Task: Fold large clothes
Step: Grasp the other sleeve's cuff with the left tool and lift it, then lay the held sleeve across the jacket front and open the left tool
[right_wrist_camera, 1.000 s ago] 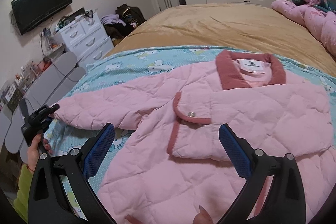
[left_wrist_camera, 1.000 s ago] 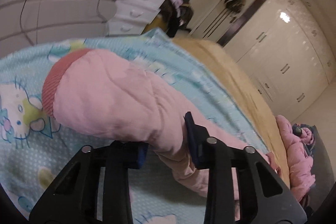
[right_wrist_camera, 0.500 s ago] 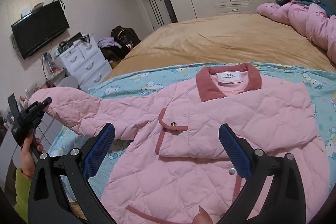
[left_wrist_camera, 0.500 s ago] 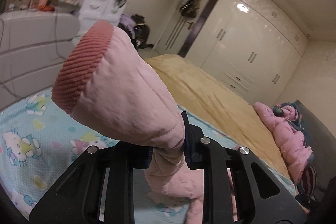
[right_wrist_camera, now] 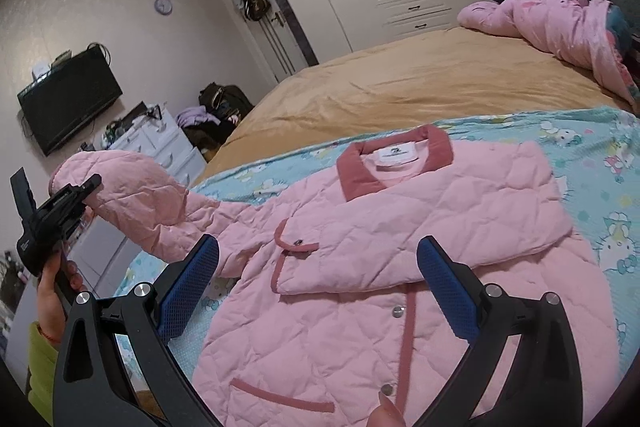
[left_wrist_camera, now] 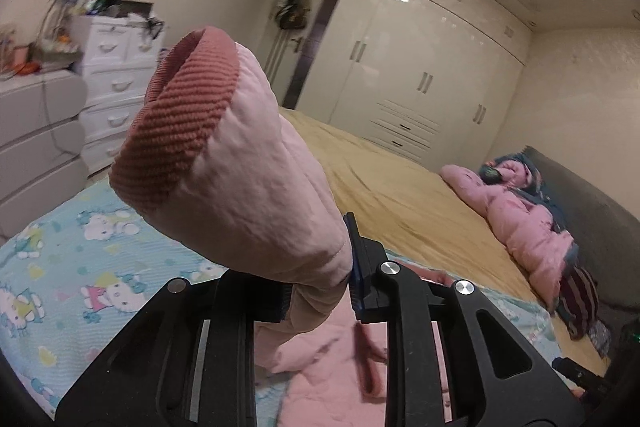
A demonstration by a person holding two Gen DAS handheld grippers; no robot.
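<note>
Left gripper (left_wrist_camera: 320,291) clamped on raised sleeve (left_wrist_camera: 248,179), right gripper (right_wrist_camera: 318,283) wide open, empty, above pink jacket (right_wrist_camera: 360,267), bare tan bedspread (right_wrist_camera: 400,83) beyond, collar label (right_wrist_camera: 396,153) unreadable.

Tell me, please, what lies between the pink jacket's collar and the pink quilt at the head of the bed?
In the right wrist view, between the collar and the pink quilt lie a strip of the blue cartoon sheet, then bare tan bedspread.
</note>
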